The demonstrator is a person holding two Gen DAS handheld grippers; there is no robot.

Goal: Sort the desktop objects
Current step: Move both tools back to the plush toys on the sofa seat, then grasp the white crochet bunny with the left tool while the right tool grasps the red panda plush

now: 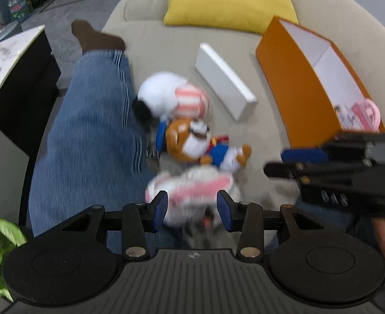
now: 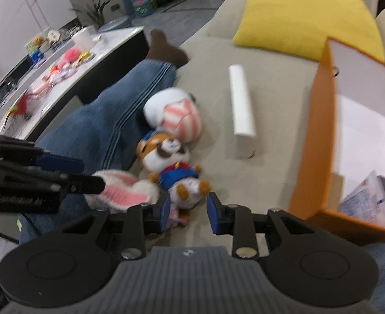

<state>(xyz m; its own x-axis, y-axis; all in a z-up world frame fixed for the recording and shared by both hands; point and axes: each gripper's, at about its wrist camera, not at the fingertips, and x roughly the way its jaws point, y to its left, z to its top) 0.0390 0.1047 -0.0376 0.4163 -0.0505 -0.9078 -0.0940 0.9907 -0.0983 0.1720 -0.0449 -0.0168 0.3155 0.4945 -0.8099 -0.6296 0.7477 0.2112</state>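
While apart, bunny plush (image 1: 192,196) under left claw (image 1: 192,210)

- left gripper (image 1: 191,210) jaws apart, over blurred pink-white plush (image 1: 192,183), no contact visible
- bear plush (image 1: 192,141) beyond it on sofa (image 1: 166,39)
- white box (image 1: 225,81) beside orange box (image 1: 292,78)
- right gripper (image 1: 276,162) enters from right

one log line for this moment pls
left gripper: open over pink-eared plush | right gripper: open, empty, near bear plush | orange box: open
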